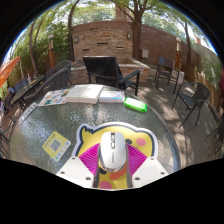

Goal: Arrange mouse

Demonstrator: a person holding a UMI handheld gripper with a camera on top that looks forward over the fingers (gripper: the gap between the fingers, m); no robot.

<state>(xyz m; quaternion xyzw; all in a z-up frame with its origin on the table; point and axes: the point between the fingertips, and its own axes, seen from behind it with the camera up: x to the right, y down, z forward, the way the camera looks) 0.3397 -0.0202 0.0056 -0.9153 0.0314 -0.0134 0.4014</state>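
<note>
A white computer mouse [112, 151] sits between my gripper's [112, 160] two fingers, its front pointing away from me. The pink pads [91, 160] press against both of its sides, so the gripper is shut on it. Under and just beyond the mouse lies a yellow mouse mat [131, 133] with a cartoon print, flat on the round glass table [40, 125]. I cannot tell whether the mouse rests on the mat or hangs a little above it.
A small yellow and white card [55, 145] lies left of the mat. Farther back are a white book or papers [85, 94] and a green object [135, 104]. Dark chairs [108, 70] ring the table, with a brick wall and trees behind.
</note>
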